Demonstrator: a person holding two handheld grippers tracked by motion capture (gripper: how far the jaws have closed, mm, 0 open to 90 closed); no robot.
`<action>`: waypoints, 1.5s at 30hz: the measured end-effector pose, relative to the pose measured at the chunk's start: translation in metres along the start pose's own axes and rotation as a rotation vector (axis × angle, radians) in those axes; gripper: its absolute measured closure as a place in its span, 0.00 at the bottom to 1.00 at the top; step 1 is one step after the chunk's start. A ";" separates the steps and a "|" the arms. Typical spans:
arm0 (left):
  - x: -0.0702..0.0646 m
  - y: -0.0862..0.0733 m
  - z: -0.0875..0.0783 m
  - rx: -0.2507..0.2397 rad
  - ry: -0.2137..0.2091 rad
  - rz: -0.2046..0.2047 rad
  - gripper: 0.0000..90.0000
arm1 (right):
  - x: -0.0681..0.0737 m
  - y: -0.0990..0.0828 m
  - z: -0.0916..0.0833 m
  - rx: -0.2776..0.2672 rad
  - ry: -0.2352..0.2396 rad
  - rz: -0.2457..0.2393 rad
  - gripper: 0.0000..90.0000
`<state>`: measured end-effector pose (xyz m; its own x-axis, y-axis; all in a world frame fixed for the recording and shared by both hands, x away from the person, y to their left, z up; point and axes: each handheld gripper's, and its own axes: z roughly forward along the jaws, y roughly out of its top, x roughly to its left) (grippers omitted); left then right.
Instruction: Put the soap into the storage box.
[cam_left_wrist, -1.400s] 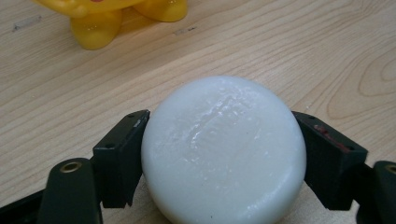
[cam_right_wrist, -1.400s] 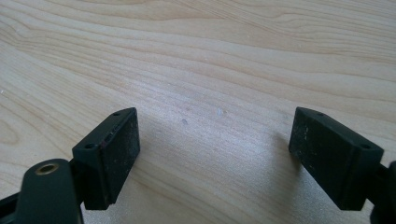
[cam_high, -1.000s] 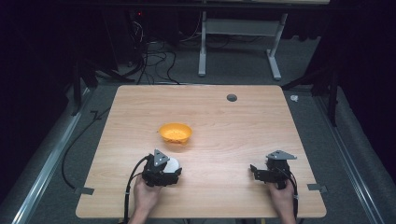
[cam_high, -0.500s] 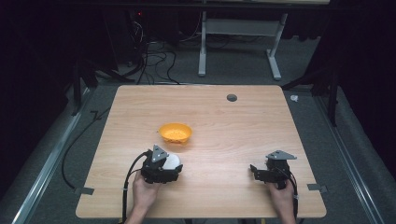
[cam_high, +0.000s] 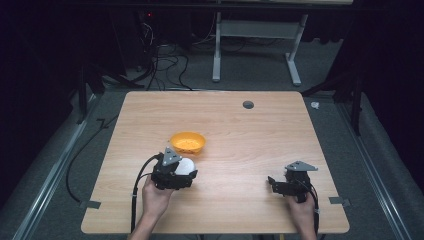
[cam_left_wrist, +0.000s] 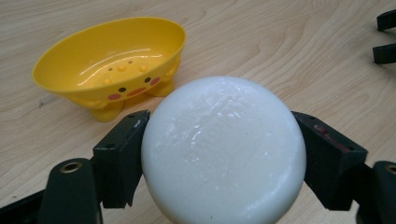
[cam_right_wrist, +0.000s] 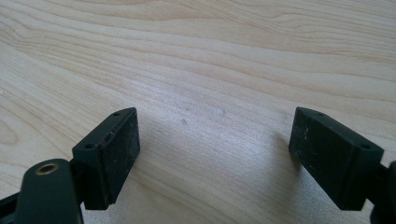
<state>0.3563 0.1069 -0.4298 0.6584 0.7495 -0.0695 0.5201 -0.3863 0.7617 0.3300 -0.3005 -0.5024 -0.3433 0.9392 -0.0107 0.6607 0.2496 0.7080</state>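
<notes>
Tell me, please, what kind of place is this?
Probably a lab or recording workspace: a bare wooden table on grey carpet, loose cables on the floor behind it, and dark surroundings.

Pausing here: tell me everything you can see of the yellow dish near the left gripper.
The yellow dish is an oval, glossy bowl that looks like plastic. It has small raised bumps inside, a duck-like face with dark eyes and pink cheeks on its side, and stubby feet. It stands upright and holds nothing, on the wooden table left of centre. Nothing touches it but the table. The left gripper, shut on a white round soap, sits just on the person's side of it.
</notes>
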 end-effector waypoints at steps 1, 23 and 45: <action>0.000 0.001 0.000 0.001 0.001 -0.002 0.27 | 0.000 0.000 0.000 0.000 0.000 0.000 0.19; 0.016 0.036 -0.004 -0.014 -0.024 0.007 0.27 | 0.000 0.000 0.000 0.000 -0.001 0.003 0.19; 0.035 0.056 0.002 -0.003 -0.002 -0.026 0.27 | 0.000 0.000 0.000 0.000 0.001 0.002 0.19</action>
<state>0.4095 0.1107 -0.3908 0.6456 0.7582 -0.0908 0.5358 -0.3650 0.7614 0.3301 -0.3010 -0.5023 -0.3428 0.9394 -0.0091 0.6612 0.2482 0.7079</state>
